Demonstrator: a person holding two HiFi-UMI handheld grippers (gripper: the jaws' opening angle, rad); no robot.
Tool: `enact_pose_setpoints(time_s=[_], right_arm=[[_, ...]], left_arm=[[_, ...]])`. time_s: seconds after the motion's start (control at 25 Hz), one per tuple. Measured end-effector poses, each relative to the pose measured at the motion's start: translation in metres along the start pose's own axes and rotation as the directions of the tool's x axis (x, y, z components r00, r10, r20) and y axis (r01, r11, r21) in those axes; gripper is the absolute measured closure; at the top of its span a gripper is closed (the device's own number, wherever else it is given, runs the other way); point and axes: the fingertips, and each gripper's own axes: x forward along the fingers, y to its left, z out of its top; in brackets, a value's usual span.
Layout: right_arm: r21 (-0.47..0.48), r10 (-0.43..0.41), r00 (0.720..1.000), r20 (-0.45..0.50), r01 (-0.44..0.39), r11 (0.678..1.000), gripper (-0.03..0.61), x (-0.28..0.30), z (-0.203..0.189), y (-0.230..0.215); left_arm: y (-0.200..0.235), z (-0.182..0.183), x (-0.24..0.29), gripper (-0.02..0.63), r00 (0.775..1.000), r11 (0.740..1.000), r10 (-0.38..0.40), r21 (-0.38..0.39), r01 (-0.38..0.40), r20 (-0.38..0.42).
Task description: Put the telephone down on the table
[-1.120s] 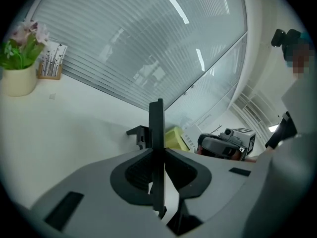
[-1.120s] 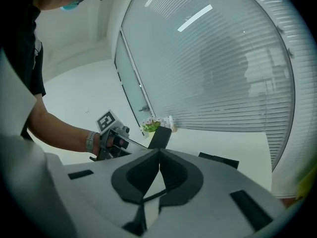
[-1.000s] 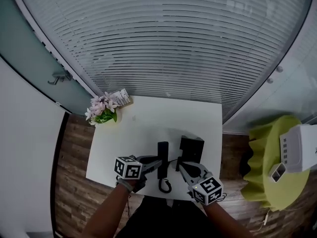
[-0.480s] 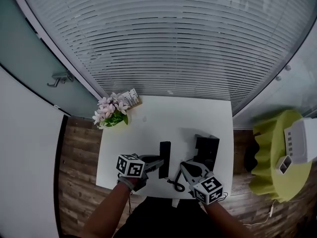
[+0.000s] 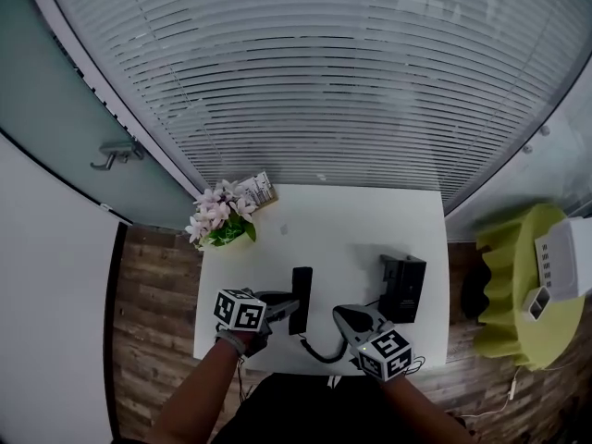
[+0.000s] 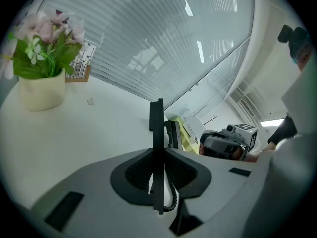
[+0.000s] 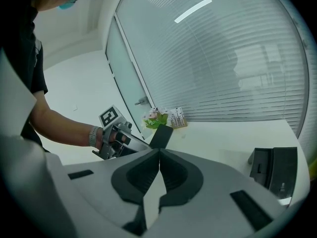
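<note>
The left gripper (image 5: 285,305) has its fingers clamped narrow on the black telephone handset (image 5: 302,289). The handset stands edge-on between them over the near part of the white surface (image 5: 342,229), with its coiled cord (image 5: 314,351) looping back toward the person. The right gripper (image 5: 342,315) hangs just beside it, fingers pressed together on nothing, while the telephone base (image 5: 403,288) rests on the surface off to the right and a pot of pink flowers (image 5: 222,222) stands at the far left corner.
</note>
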Motion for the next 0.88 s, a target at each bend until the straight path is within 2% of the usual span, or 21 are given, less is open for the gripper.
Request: enact_pose_setpoints(time_s=[0.36,0.88], right_arm=[[0.032,0.002,0.999,-0.038,0.000,0.999,0.555,0.043,-0.005,0.004],[0.045,0.011,0.996,-0.093,-0.007,0.999,0.556,0.090,-0.007,0.012]], left_arm=[[0.050,-0.015,-0.017,0.538,0.997,0.998,0.039,-0.051,-0.042,-0.069],[0.102,-0.011,-0.022,0.537,0.991,0.988,0.089,-0.114,-0.100,-0.101]])
